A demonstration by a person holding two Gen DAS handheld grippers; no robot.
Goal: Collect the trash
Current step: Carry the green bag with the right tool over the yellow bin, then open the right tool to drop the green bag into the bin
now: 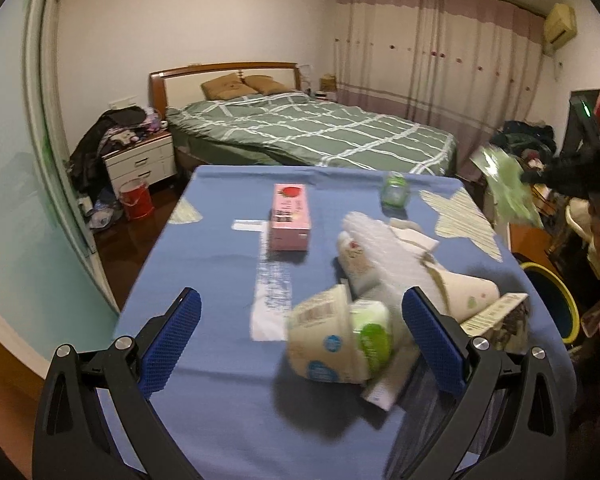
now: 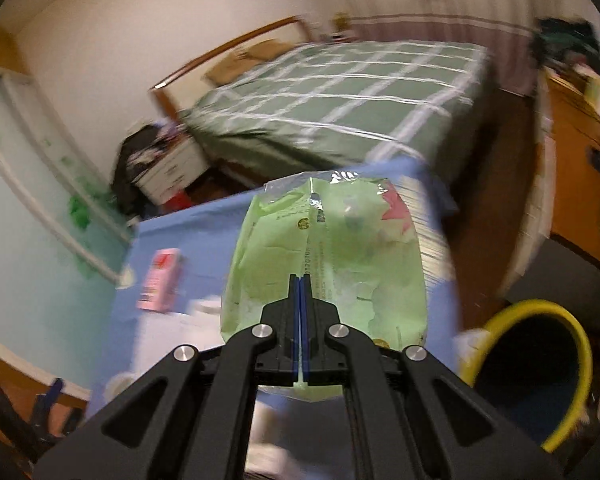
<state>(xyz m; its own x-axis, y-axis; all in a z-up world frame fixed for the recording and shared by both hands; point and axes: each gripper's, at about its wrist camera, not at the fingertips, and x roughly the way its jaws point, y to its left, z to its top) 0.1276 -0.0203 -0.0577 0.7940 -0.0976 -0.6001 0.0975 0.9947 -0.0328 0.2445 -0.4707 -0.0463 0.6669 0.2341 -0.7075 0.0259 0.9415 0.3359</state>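
In the right view, tongs (image 2: 301, 280) pinch wrapper (image 2: 328, 256) (printed)

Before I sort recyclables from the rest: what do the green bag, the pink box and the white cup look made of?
Green bag in the right hand-held gripper: thin plastic film, glossy; shiny clear sealed edge, creases.
Pink box: printed cardboard, matte to slightly coated; flat faces, sharp folded corners.
White cup, lying on its side: probably paper, matte with small prints; blur leaves it open.
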